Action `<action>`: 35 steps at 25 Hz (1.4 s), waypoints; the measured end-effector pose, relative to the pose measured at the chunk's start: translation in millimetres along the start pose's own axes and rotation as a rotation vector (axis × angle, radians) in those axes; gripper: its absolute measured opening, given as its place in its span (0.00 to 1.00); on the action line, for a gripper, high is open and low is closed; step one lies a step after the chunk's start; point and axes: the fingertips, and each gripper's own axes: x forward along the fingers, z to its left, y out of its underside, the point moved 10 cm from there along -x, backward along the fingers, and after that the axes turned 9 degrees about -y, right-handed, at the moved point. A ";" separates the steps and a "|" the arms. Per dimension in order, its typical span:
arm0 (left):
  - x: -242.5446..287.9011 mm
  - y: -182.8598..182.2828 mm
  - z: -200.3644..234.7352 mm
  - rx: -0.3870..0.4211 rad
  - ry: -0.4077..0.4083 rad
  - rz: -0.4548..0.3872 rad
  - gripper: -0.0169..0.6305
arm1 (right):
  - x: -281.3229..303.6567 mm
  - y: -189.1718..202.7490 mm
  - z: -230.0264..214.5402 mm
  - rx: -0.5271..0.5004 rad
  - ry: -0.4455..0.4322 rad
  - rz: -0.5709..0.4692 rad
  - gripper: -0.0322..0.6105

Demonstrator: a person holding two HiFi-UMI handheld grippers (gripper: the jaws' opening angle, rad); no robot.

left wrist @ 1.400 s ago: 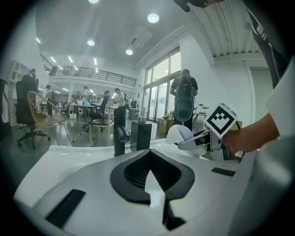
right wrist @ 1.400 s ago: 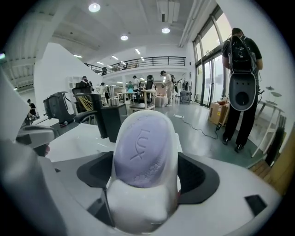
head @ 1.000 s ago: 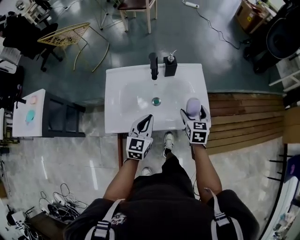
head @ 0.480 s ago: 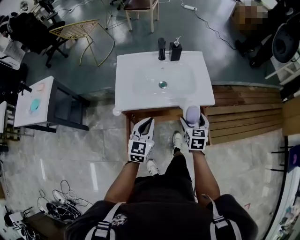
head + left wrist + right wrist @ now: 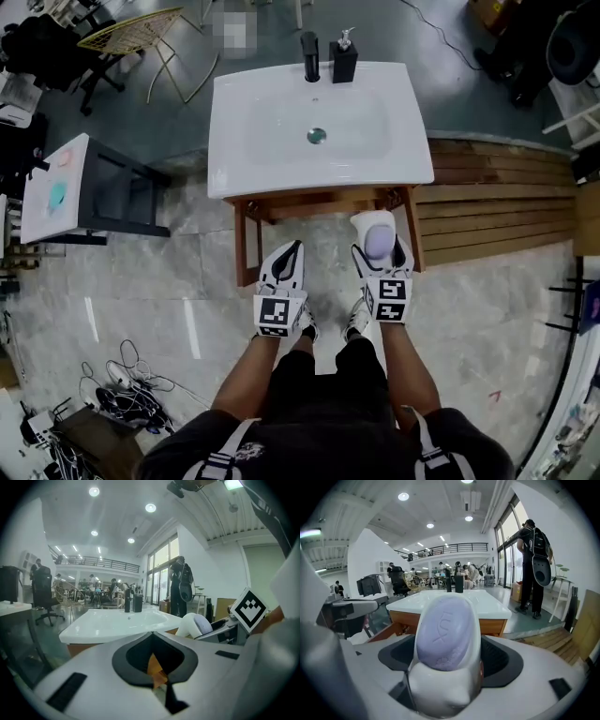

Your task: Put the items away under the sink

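Observation:
The white sink (image 5: 319, 127) rests on a wooden stand (image 5: 323, 202) with open space beneath it. My right gripper (image 5: 380, 246) is shut on a white soap dish (image 5: 371, 222) that carries a lavender soap bar (image 5: 379, 242), held over the floor just in front of the stand's right leg. The right gripper view shows the soap bar (image 5: 445, 632) lying in the dish (image 5: 436, 691) between the jaws, with the sink (image 5: 450, 603) behind. My left gripper (image 5: 289, 253) hangs beside it, shut and empty. Its jaws meet in the left gripper view (image 5: 154, 639).
A black faucet (image 5: 309, 44) and a soap dispenser (image 5: 343, 58) stand at the sink's back edge. A white side table (image 5: 56, 202) is at the left, wooden decking (image 5: 497, 211) at the right, cables (image 5: 122, 403) on the floor lower left. A person with a backpack (image 5: 534, 569) stands beyond the sink.
The person has stepped back from the sink. My right gripper carried the soap dish off the sink's front right rim and down over the floor; the left gripper moved back alongside.

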 end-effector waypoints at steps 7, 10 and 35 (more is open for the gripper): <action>24.8 58.6 -22.5 0.000 -0.063 0.057 0.02 | 20.5 54.8 -33.5 -0.001 -0.031 0.028 0.75; 38.8 78.3 -31.2 0.012 -0.081 0.061 0.02 | 35.2 76.0 -44.6 -0.013 -0.040 0.018 0.75; 217.3 279.1 45.4 -0.072 -0.163 0.098 0.02 | 286.8 177.1 -115.0 0.014 0.027 0.065 0.75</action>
